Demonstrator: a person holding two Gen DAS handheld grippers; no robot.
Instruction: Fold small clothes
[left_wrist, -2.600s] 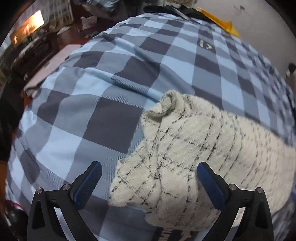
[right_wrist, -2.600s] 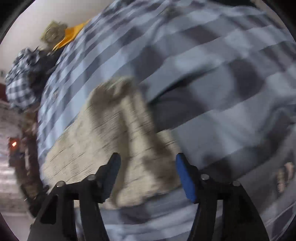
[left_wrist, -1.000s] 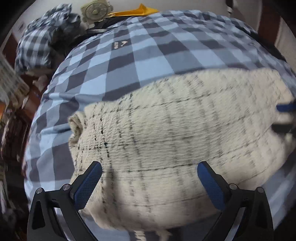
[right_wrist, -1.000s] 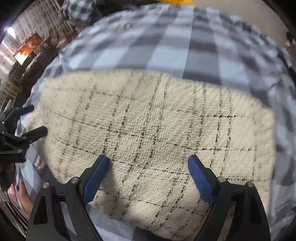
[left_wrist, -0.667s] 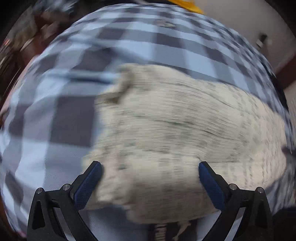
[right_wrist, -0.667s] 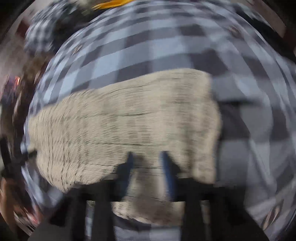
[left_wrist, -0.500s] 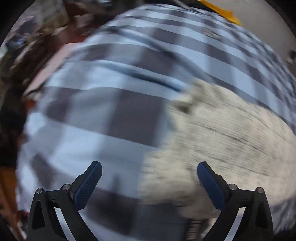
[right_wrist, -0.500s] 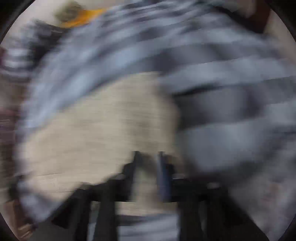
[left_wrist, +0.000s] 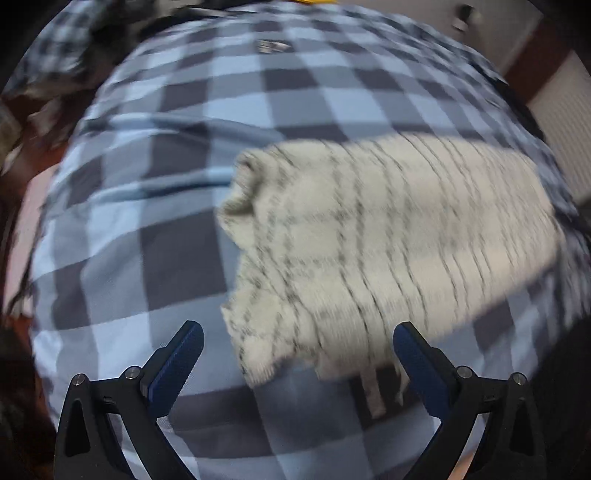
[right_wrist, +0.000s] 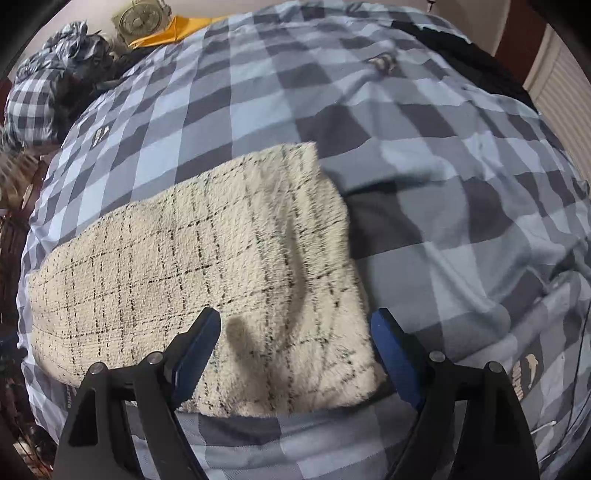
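Since a half second ago, the right gripper (right_wrist: 295, 349) has let go of the cream sweater (right_wrist: 207, 266) and its jaws have just been opening, now spread wide. Left gripper (left_wrist: 297, 363) hangs spread too, holding nothing. That sweater lies flat on the checked blanket (right_wrist: 424, 110).

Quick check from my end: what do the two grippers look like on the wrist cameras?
Both match. The left gripper and right gripper each have two black angular fingers with silver screws and a ribbed blue pad on the inner face. No cables, markings, hands or sleeves are visible.

Likely a home bedroom: checked bedspread (right_wrist: 424, 122), heaped laundry (right_wrist: 48, 81).
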